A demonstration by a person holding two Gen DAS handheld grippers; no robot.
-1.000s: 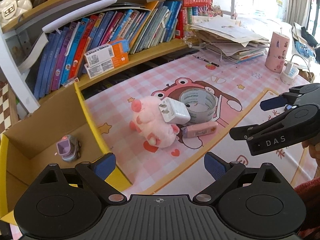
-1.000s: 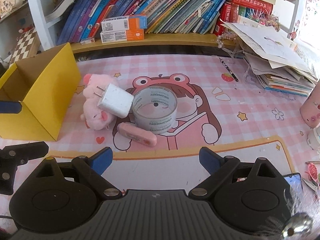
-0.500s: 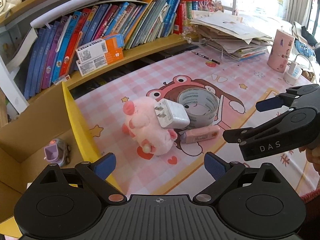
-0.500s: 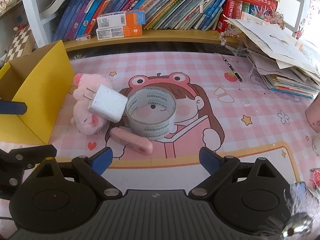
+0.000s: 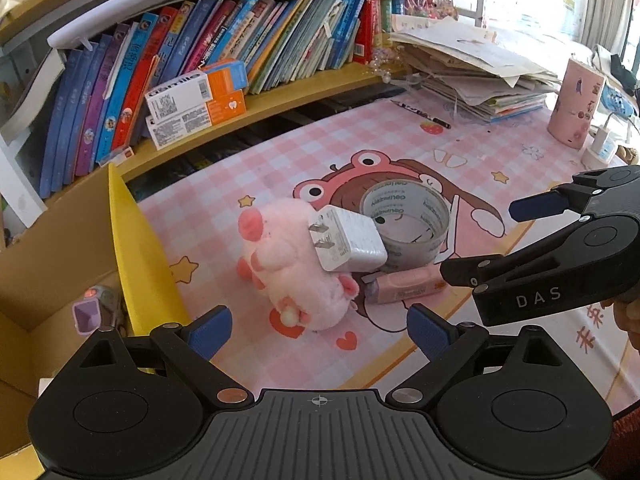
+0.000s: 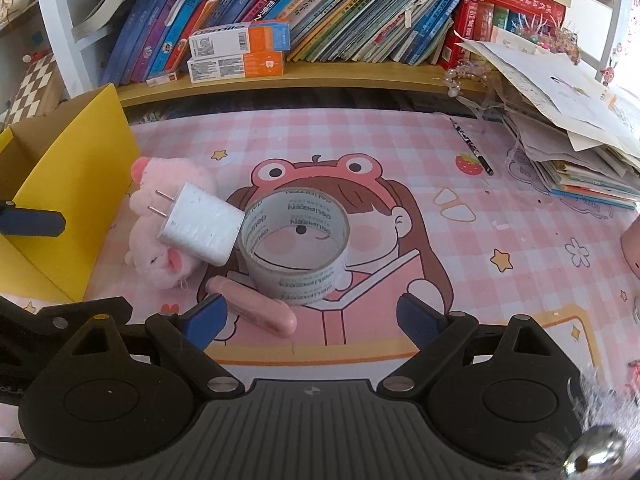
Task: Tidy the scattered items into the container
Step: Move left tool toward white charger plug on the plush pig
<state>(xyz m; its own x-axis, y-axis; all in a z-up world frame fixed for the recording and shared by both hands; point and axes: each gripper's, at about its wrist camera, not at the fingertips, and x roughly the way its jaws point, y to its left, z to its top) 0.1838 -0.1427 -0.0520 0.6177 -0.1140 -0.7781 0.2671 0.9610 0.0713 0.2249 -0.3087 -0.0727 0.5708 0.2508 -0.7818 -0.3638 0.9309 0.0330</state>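
One small toy (image 5: 94,312) sits in the yellow box (image 5: 140,248) at lower left; plush pig (image 5: 292,280), charger (image 5: 348,240), tape roll (image 5: 404,220) and eraser (image 5: 404,288) wait mid-frame, left gripper (image 5: 318,330) and right gripper (image 6: 310,318) both spread, empty.

left gripper (image 5: 318,330): jaws apart, empty | right gripper (image 6: 312,318): jaws apart, empty

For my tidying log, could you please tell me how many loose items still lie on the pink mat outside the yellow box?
4: a pink plush pig, a white plug charger resting on it, a clear tape roll, and a pink eraser before the roll. Others may be hidden.
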